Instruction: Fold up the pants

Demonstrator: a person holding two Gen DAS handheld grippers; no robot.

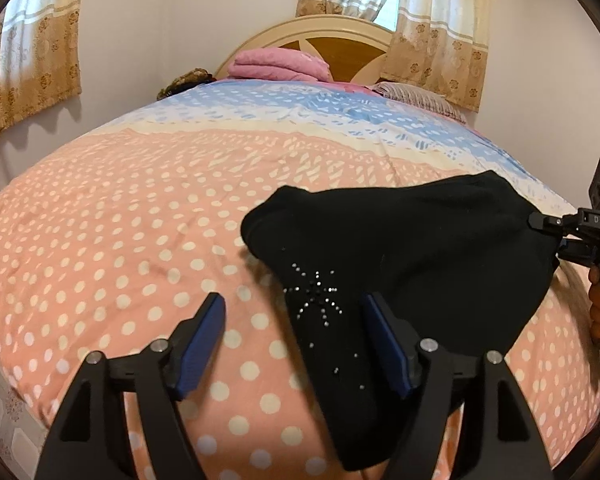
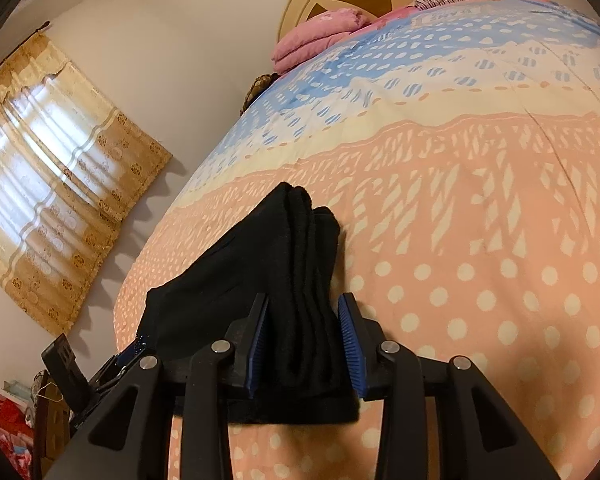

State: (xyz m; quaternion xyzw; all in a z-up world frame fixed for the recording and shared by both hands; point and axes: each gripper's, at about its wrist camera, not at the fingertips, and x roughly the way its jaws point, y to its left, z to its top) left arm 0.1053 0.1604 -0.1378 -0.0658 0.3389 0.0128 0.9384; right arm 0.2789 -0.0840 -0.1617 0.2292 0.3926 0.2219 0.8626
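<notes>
A: Left wrist view shows the black pants (image 1: 400, 248) bunched on the bed (image 1: 120, 220) — is either side gripping?

B: The left tongs (image 1: 296, 320) stand wide, one pad (image 1: 384, 344) over cloth, clamping nothing. The right tongs (image 2: 304, 328) straddle a thick bundle of folds; both pads look to touch it.

A: How should the fold be finished?

B: Likely lay it flat, then withdraw without dragging — loose layers could spring apart
</notes>
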